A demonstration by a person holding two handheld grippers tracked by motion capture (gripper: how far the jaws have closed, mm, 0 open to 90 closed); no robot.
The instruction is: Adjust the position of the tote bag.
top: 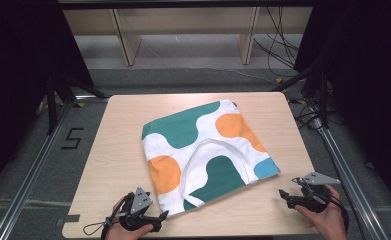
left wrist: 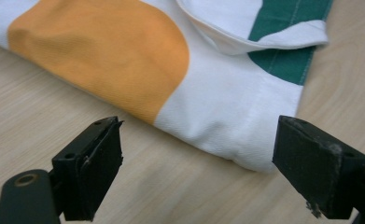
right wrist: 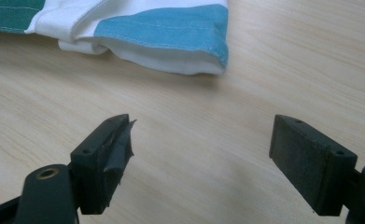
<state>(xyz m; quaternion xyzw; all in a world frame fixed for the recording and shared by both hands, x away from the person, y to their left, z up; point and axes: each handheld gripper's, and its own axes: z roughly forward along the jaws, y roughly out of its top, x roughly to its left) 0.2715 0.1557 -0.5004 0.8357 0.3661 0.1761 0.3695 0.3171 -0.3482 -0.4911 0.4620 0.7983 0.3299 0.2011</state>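
left gripper (top: 159, 218): gaping wide, gripping nothing, hovering just beside folded cloth (top: 208, 152) | right gripper (top: 284, 196): gaping wide, gripping nothing, near cloth

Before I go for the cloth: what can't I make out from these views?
- Underside and inner layers of the folded cloth: hidden by its top layer, high view.
- Most of the cloth: cut off by the top edge in both gripper views.
- Person's hands: cropped by the bottom edge, high view.

a folded patterned cloth (top: 208, 152) lies on the wooden table (top: 118, 150).
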